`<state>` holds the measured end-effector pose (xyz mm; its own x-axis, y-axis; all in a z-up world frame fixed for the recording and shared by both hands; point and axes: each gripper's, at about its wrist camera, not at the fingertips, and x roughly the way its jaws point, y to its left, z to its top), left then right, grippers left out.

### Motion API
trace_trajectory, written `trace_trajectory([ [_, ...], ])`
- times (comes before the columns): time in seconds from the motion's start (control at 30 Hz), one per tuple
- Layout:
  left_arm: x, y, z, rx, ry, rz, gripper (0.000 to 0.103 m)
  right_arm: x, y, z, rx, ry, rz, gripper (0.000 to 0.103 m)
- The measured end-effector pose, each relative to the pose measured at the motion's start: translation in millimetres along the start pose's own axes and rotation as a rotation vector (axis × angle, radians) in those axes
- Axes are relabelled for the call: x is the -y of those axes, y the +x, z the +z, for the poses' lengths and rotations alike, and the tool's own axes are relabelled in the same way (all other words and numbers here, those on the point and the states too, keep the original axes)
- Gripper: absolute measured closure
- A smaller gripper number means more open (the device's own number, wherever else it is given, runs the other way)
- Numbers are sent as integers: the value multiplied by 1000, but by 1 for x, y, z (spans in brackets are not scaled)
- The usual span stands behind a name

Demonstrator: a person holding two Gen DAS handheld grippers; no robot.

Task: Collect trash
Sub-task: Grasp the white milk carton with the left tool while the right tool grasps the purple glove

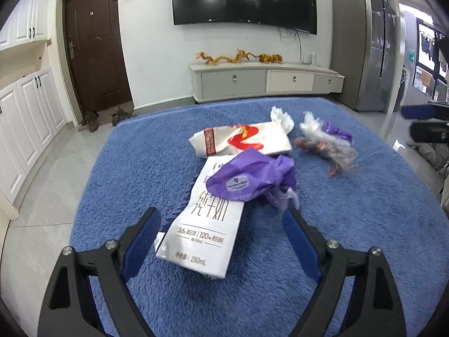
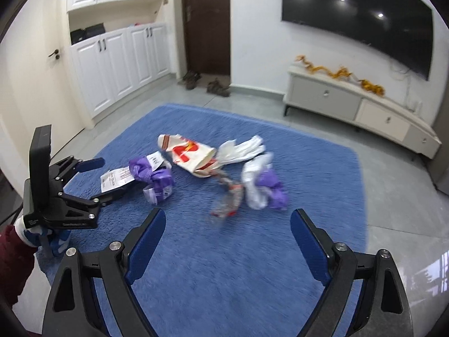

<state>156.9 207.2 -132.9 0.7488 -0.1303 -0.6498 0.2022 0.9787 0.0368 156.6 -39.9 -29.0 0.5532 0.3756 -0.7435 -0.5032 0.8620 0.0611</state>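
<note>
Both pairs of fingers stand spread wide with nothing pinched. Left-hand fingers (image 1: 221,219), black with blue pads, straddle the near end of a flattened white milk carton (image 1: 202,230) printed with dark characters; the carton lies between the pads, but neither pad presses on it. From the right wrist view the same left tool (image 2: 98,179) shows at the picture's left edge, held by a hand (image 2: 42,237) in a white-and-blue glove at the end of a dark red sleeve (image 2: 12,261). All the trash lies on a shaggy blue rug (image 1: 140,168) on a grey tiled floor (image 1: 42,185). A crumpled purple plastic bag (image 1: 252,179) rests on the carton's far half. Just beyond it lies a flattened white paper bag with a red swirl (image 1: 244,143), and a crumpled white glove (image 1: 280,116) touches that bag's far right corner. To the right, apart from the cartons, sits a blurred wad of clear plastic wrapper with red bits (image 1: 328,151), with a second scrap of purple plastic (image 1: 335,130) against it. Right-hand fingers (image 2: 227,224) hover above bare rug, short of that wrapper wad (image 2: 227,202) and the white-and-purple clump (image 2: 263,188) beside it.
</note>
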Motion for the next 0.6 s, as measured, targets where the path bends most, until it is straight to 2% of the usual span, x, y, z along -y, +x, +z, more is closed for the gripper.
trace_trajectory([
  [0.1, -6, 8, 0, -31, -22, -31, 15, -1, 28, 4, -47, 24, 47, 27],
  [0.4, -29, 31, -1, -132, -142, -84, 16, -49, 89, 25, -99, -66, 166, 28],
  [0.47, -34, 33, -3, -143, -167, -93, 26, -59, 102, 27, -113, -80, 183, 28],
  [0.6, -40, 33, -5, -146, -198, -93, 37, -72, 123, 30, -132, -109, 192, 28],
])
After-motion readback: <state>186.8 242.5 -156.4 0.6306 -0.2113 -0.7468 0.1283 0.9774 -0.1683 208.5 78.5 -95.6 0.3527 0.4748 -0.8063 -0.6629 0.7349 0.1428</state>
